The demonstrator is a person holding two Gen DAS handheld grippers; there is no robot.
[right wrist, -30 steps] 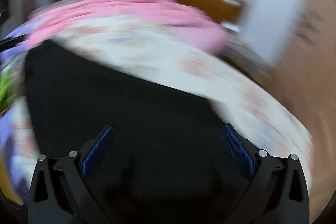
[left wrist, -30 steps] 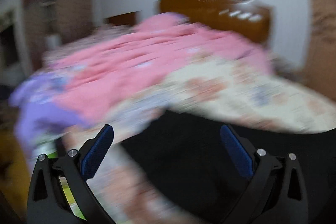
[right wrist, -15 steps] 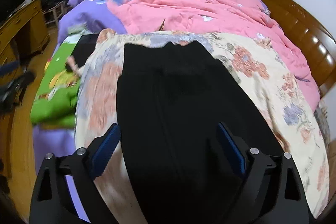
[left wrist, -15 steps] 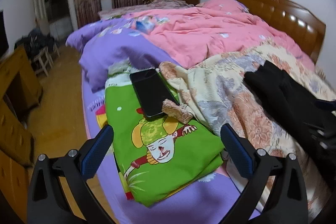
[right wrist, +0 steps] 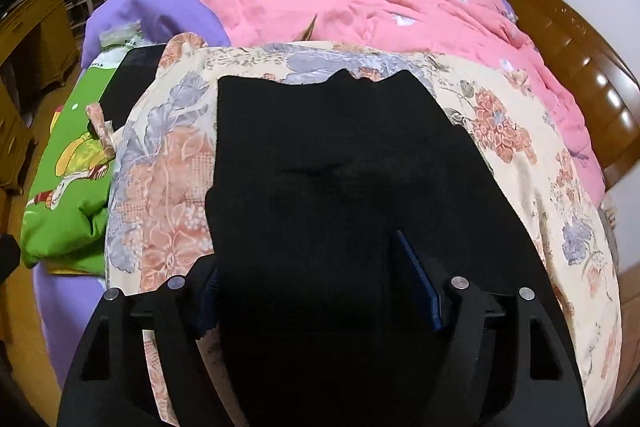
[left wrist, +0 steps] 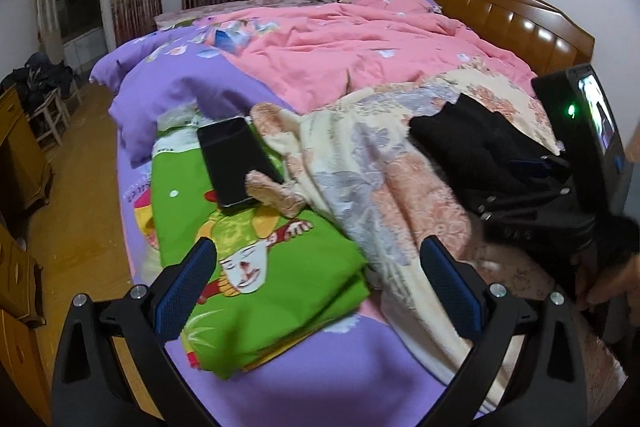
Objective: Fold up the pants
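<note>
The black pants (right wrist: 340, 167) lie flat on a floral cream blanket (right wrist: 168, 187), legs pointing away from me. My right gripper (right wrist: 316, 287) sits over their near end with its jaws partly open and black cloth lying between the blue pads (right wrist: 420, 287). In the left wrist view the pants (left wrist: 472, 143) show at the right, with the right gripper's body (left wrist: 560, 187) on them. My left gripper (left wrist: 316, 287) is open and empty, above a green cartoon-print cloth (left wrist: 256, 267), left of the pants.
A black phone (left wrist: 236, 159) lies on the green cloth. A pink quilt (left wrist: 360, 47) and a purple sheet (left wrist: 168, 87) cover the far bed. A wooden headboard (left wrist: 500, 15) stands at the right. Wooden furniture (left wrist: 20, 147) and floor are on the left.
The right gripper has come down onto the near end of the pants and its jaws have narrowed around the cloth. The left gripper has swung left and settled over the green cloth.
</note>
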